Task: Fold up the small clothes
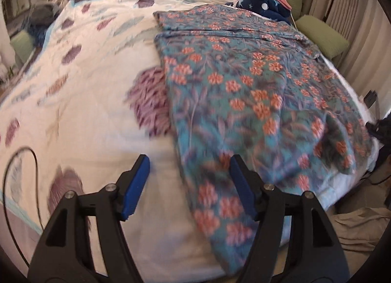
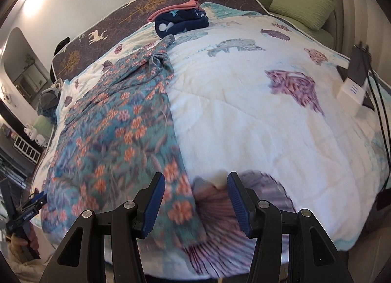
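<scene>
The left gripper [image 1: 188, 186] hovers over the near edge of the bed with its two blue-padded fingers spread wide, and nothing is between them. Just ahead of it lies the teal cotton garment with orange flowers [image 1: 244, 92], spread flat on the white quilted blanket with purple shell prints [image 1: 85, 102]. The garment's near end lies under the right finger and hangs over the bed edge, and the rest runs forward and to the right of this gripper.

The right gripper [image 2: 195, 197] is also wide open and holds nothing. Here the same garment [image 2: 117, 121] lies ahead and to the left of it, with one corner below the left finger. On the blanket [image 2: 244, 102], far ahead of this gripper, sits a folded pile of dark blue clothes with a pink piece on top [image 2: 180, 20]. To its far left, the other gripper [image 2: 29, 209] is visible at the bed edge.
</scene>
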Motion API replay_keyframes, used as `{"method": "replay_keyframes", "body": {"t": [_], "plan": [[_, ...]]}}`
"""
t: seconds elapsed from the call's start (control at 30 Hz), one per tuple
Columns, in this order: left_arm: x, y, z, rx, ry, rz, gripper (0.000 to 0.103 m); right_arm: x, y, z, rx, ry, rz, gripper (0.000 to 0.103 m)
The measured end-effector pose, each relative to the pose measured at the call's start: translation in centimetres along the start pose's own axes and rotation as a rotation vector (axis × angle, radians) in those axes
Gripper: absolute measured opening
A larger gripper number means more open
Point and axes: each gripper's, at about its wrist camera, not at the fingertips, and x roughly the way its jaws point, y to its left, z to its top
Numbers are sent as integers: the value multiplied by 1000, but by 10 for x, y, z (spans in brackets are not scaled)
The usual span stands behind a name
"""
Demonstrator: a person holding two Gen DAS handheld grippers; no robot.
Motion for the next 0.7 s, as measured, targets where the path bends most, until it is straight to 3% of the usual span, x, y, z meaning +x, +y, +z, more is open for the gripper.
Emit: {"method": "replay_keyframes", "body": {"t": [0.17,0.3,0.37,0.43,0.5,0.7], "plan": [[-17,3,-20,-47,27,-112,69,-10,-9,-12,6,9,1,54],[-23,-4,-30,-24,38,-173,69,-14,-14,-18,20,1,43,54],[-22,-6,-33,-22,25,-173,66,-12,-13,-20,10,7,68,54],[-19,-5,-34,-42,17,-163,52,-9,-11,-22,-5,13,90,54],[-20,0,-35,-77,13,-171,47,-6,-7,-23,-18,15,92,55],[-25,1,-38,-72,38,-190,46,-9,-1,-28,-53,-26,133,55]]}}
